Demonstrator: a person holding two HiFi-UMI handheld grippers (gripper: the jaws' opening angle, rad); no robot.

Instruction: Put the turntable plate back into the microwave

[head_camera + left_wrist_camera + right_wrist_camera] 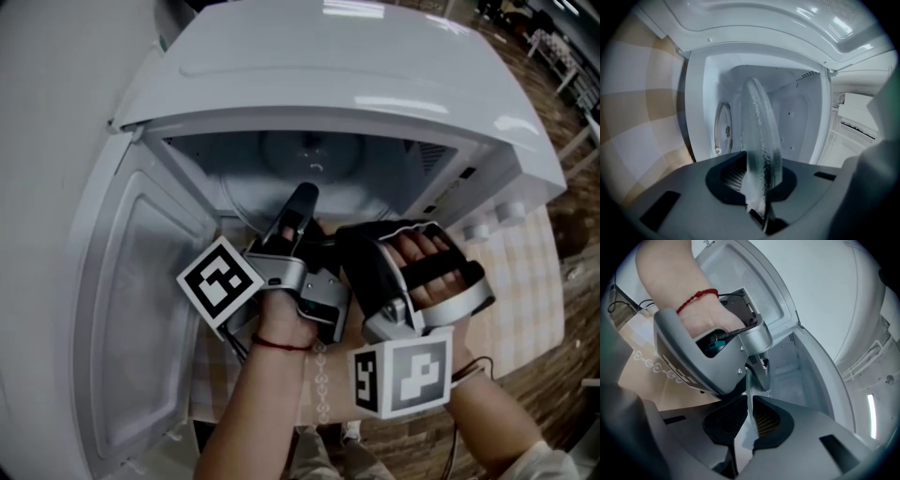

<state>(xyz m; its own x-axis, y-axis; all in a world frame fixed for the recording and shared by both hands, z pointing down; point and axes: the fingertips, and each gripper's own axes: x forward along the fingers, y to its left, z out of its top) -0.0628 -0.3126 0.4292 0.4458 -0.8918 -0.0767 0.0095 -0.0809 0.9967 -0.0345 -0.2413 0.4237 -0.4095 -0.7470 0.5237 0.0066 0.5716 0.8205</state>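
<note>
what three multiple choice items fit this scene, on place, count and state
1. Where is the turntable plate? A on the floor B reaching into the microwave C on top of it
2. How many grippers clamp its rim? A none B one C two
3. The microwave door is: A open B shut C removed
Answers: 1 B, the glass disc shows inside the opening; 2 C, left gripper and right gripper each press jaws on its edge; 3 A, it stands wide at left.
</note>
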